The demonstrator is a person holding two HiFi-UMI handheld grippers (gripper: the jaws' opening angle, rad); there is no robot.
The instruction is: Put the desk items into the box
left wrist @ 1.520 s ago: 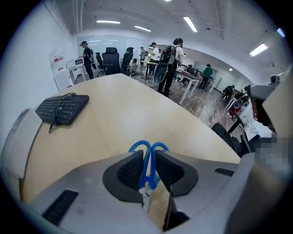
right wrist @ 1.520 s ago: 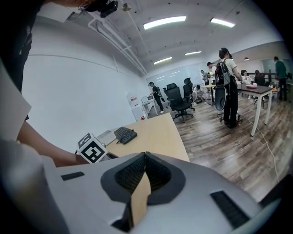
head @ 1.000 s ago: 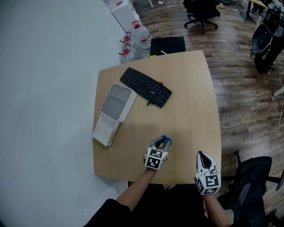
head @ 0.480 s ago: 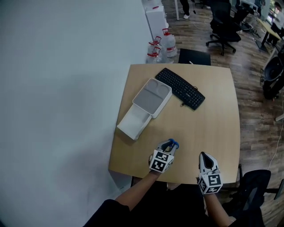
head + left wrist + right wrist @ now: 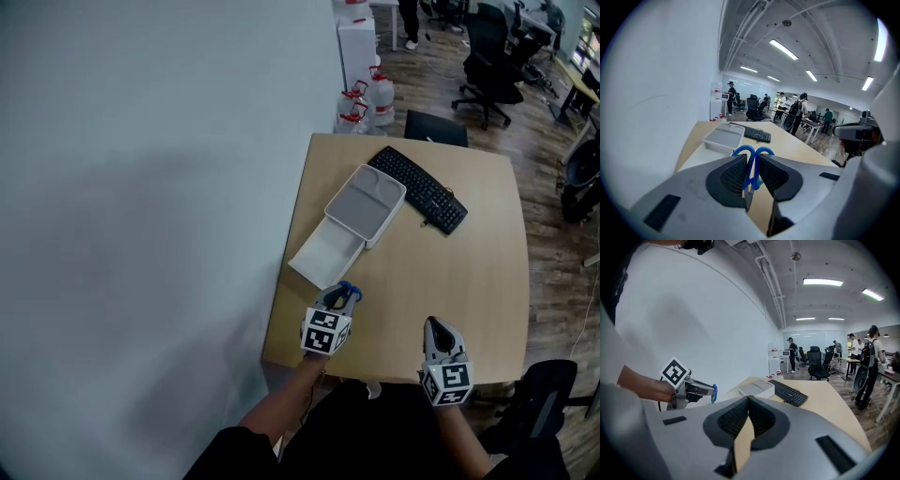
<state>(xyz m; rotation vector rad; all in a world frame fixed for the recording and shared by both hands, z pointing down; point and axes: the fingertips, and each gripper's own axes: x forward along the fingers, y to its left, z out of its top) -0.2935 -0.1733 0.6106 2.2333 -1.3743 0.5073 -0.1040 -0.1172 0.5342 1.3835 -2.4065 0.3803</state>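
Blue-handled scissors (image 5: 752, 156) are clamped between the jaws of my left gripper (image 5: 751, 165), their handle loops sticking out ahead. In the head view this gripper (image 5: 341, 299) hovers above the near left part of the wooden table (image 5: 487, 281), just short of the white box (image 5: 366, 204), which is grey inside. A white flat part (image 5: 325, 255) lies against the box's near end. My right gripper (image 5: 439, 330) hangs over the table's near edge, jaws shut with nothing between them. The right gripper view shows those closed jaws (image 5: 748, 404), the scissors (image 5: 714, 393) and the box (image 5: 757, 389).
A black keyboard (image 5: 422, 189) lies to the right of the box at the far side of the table. A pale wall runs along the table's left edge. Water bottles (image 5: 366, 101) and office chairs (image 5: 492, 66) stand on the wooden floor beyond.
The head view has swung left, so the table now shows further right. My left gripper with the scissors has moved left across the table, closer to the box's near end.
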